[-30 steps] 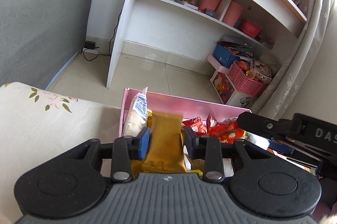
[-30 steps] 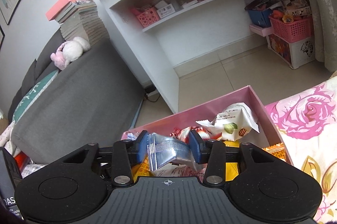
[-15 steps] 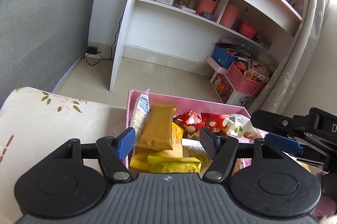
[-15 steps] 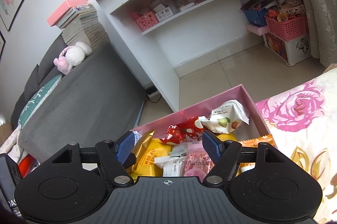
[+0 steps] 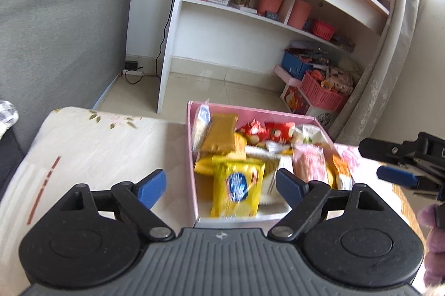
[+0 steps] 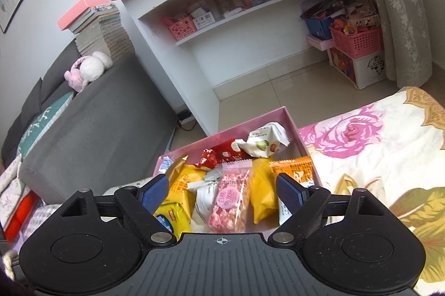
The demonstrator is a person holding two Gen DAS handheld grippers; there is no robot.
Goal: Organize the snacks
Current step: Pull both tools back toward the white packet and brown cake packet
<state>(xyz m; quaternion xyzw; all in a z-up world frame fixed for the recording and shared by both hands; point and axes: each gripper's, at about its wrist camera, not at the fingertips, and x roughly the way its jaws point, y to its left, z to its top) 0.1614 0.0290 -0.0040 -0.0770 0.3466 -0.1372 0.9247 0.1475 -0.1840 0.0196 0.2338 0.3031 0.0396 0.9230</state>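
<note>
A pink box [image 5: 192, 157] [image 6: 294, 126] on a flowered cloth holds several snack packets: a gold packet [image 5: 221, 133], a yellow packet [image 5: 236, 189], red packets [image 5: 267, 129], a pink-speckled bag [image 6: 230, 198] and a white packet [image 6: 264, 141]. My left gripper [image 5: 221, 186] is open and empty, above the box's near left corner. My right gripper [image 6: 222, 191] is open and empty, above the box's near edge. The right gripper also shows at the right of the left wrist view [image 5: 400, 165].
The flowered cloth [image 5: 105, 146] [image 6: 375, 157] spreads to both sides of the box. A grey sofa [image 5: 55, 40] stands at the left. A white shelf unit [image 5: 250, 26] with pink baskets stands behind, and a curtain [image 5: 389, 59] hangs at the right.
My left gripper let go of the gold packet and my right gripper let go of a silver packet. Both opened wide and drew back from the box.
</note>
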